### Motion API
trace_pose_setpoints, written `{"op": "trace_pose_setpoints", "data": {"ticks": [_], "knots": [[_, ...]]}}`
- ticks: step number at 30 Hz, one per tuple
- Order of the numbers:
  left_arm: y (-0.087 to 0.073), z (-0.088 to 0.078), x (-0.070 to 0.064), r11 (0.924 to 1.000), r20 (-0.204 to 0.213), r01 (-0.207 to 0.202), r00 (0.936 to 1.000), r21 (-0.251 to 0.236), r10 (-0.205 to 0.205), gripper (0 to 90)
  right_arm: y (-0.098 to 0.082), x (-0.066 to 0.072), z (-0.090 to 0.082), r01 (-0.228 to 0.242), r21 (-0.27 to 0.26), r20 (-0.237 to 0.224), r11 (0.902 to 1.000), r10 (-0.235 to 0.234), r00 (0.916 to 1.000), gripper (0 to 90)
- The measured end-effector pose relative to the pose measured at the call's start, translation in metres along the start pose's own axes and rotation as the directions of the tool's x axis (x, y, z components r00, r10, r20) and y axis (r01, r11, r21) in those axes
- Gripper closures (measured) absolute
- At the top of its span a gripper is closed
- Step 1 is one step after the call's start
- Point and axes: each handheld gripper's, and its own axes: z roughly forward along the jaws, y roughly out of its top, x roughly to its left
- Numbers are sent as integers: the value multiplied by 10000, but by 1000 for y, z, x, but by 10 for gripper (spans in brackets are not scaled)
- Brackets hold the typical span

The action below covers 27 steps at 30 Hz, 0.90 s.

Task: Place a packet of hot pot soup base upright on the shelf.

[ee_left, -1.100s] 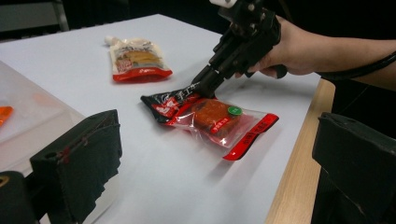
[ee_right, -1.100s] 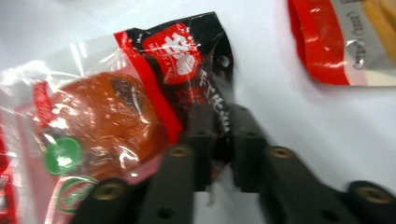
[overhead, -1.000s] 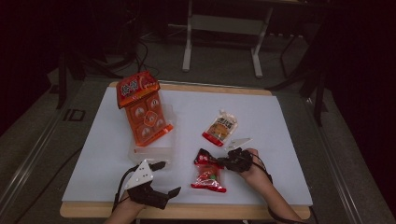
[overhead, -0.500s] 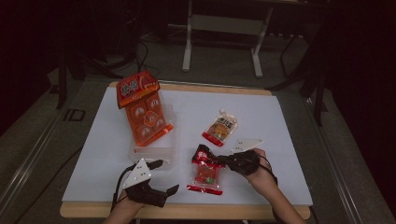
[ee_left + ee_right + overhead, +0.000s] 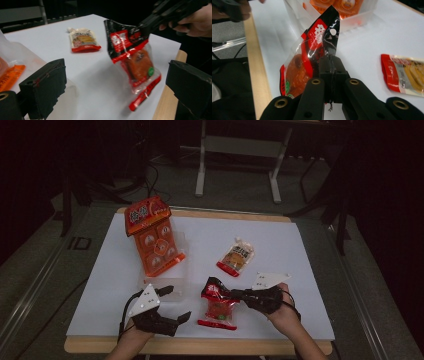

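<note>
Two snack pouches lie loose on the white table (image 5: pixel 300 270) in the high view. The right gripper (image 5: pixel 239 295) pinches the red-and-black pouch (image 5: pixel 218 306) by its top corner, lifted but not yet placed. The clear plastic bin (image 5: pixel 172 287) holds an orange multipack (image 5: pixel 154 242); a cream pouch (image 5: pixel 237 256) waits untouched.

Left gripper view: the left gripper (image 5: pixel 120 85) has its jaws spread, empty, and the glossy, crinkled pouch hangs tilted beyond them.

Right gripper view: matte black jaws pressed together on the film.
</note>
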Motion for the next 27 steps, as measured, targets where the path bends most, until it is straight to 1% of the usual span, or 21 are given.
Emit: {"op": "trace_pose_setpoints", "data": {"ticks": [1,4,5,6,7,9,11,12,13,16,17,18,19,20,21,22,23,24,25,26,27], "knots": [[2,1,1,10000,102,9,9999,-18,-9,67,3,4,-3,106,-95,-43,9999,-107,9999,898],[5,4,0,9999,72,-109,9999,70,109,72,5,8,-5,234,-119,-66,9997,-234,9997,897],[8,8,2,9998,230,-92,9997,154,89,78,6,12,-7,344,-166,-73,9993,-345,9994,897],[8,8,2,9998,230,-92,9997,154,89,81,6,12,-7,344,-166,-73,9993,-345,9994,897],[11,10,3,9998,322,-2,9995,188,-4,81,7,13,-7,363,-207,-95,9991,-365,9993,898],[13,13,4,9997,475,46,9989,238,-57,94,8,16,-9,434,-252,-142,9987,-438,9989,898],[16,17,5,9993,795,-54,9968,365,25,120,9,18,-10,449,-331,-172,9984,-455,9988,897],[17,19,4,9992,876,-36,9962,389,2,124,9,19,-10,490,-362,-160,9981,-496,9986,898],[18,21,4,9990,896,-43,9960,439,3,148,9,20,-11,521,-359,-154,9980,-527,9985,897],[22,26,3,9983,929,-222,9955,531,172,164,10,23,-11,660,-329,-137,9973,-665,9977,897],[24,27,2,9982,957,-220,9953,549,166,185,11,24,-11,693,-338,-126,9970,-698,9975,897],[26,29,2,9980,1000,-248,9948,584,188,224,11,25,-12,717,-359,-138,9968,-722,9973,897],[27,30,3,9980,1030,-251,9945,577,191,230,11,26,-12,721,-365,-173,9967,-728,9972,897],[29,32,3,9981,1139,-184,9934,587,116,238,11,26,-11,740,-391,-160,9965,-746,9971,897],[30,33,4,9984,1283,-59,9917,568,-15,276,12,27,-11,732,-409,-182,9965,-739,9971,897],[31,35,5,9985,1315,-4,9913,552,-69,297,12,27,-11,732,-425,-194,9964,-740,9971,897],[32,37,6,9985,1481,65,9889,550,-145,320,12,28,-11,756,-421,-209,9963,-765,9968,897],[33,38,6,9983,1576,123,9873,564,-211,371,13,28,-10,788,-405,-222,9961,-797,9966,897],[34,40,7,9983,1530,176,9879,547,-258,380,13,29,-10,800,-399,-209,9960,-808,9965,897],[35,41,8,9983,1699,186,9851,551,-277,427,13,29,-9,837,-366,-220,9958,-845,9962,897],[36,42,8,9985,1752,143,9843,538,-235,465,13,29,-8,865,-345,-203,9957,-873,9960,897]]}}
